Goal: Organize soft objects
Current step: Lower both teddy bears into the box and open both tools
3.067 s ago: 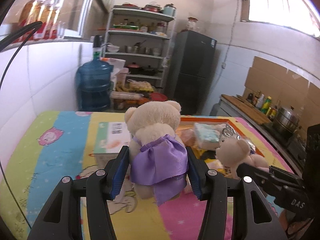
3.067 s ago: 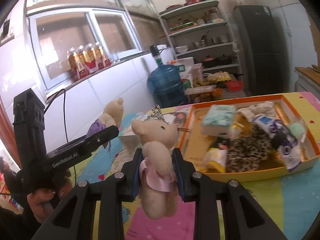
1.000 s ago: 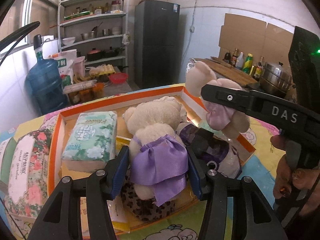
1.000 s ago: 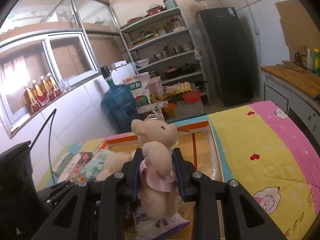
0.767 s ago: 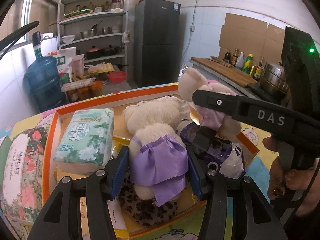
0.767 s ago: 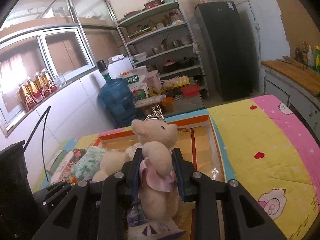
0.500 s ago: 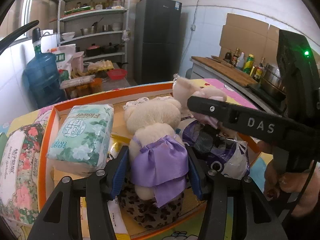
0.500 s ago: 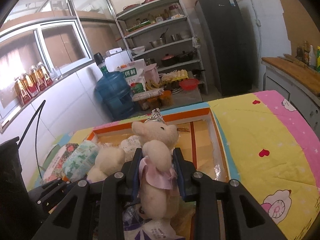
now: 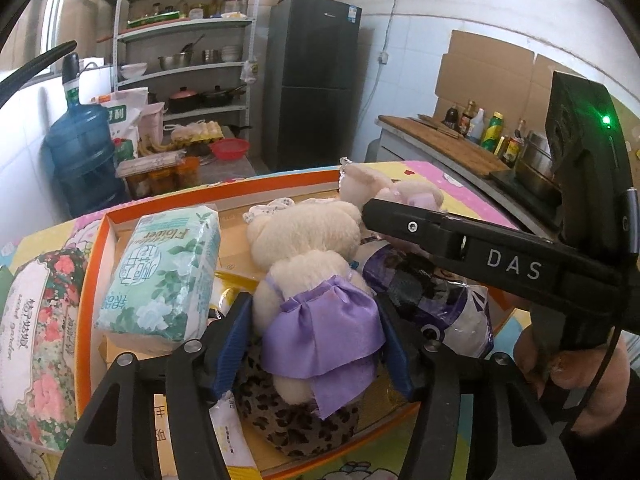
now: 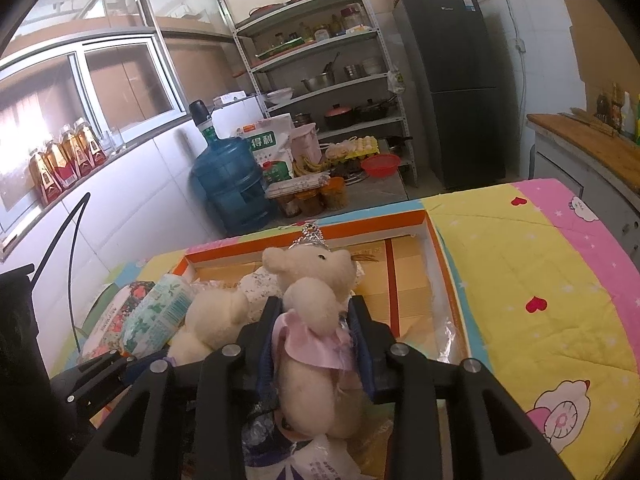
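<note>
Over the orange tray (image 9: pixel 96 264), contents are piled and half hidden: a leopard-print item (image 9: pixel 280 420) is mostly covered, and the purple-white bag (image 9: pixel 440 304) is cut off by the right gripper (image 10: pixel 316 344). Left gripper (image 9: pixel 316 340) is clamped on the purple-dress bear (image 9: pixel 316 312), which sits low above the leopard piece, beside the green tissue pack (image 9: pixel 164 272). The right gripper pinches the pink-dress bear (image 10: pixel 316 320), held above the bag; whether either bear touches the pile is unclear.
</note>
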### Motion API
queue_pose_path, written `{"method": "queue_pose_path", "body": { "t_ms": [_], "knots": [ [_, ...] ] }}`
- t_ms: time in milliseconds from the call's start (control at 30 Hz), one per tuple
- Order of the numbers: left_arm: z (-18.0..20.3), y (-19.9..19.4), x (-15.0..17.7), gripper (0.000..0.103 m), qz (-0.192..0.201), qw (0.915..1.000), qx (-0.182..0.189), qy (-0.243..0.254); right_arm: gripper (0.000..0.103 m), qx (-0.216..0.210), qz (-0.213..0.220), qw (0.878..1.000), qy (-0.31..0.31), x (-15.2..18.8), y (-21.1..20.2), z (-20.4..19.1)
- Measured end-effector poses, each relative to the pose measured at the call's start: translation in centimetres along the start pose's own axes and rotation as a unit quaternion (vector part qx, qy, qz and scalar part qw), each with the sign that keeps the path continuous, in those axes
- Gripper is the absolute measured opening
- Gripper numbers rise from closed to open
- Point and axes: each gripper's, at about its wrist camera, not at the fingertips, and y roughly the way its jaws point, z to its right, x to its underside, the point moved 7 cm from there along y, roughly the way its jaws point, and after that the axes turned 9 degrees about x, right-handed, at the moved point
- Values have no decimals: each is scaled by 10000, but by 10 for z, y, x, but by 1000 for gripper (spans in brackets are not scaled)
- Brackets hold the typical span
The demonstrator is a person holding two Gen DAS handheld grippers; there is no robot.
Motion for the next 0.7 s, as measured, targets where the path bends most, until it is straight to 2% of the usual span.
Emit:
{"method": "queue_pose_path", "body": {
  "t_ms": [100,567,700],
  "knots": [
    [3,-3,0,67,17,10000,13,36,54,-39,2,10000,11,0,-1,-2],
    [6,-34,-3,73,272,9995,-138,115,55,-111,327,9994,68,-5,-20,-7],
    [3,-50,-5,73,412,9989,-215,105,60,20,462,9989,-5,-7,-30,-11]
  ]
}}
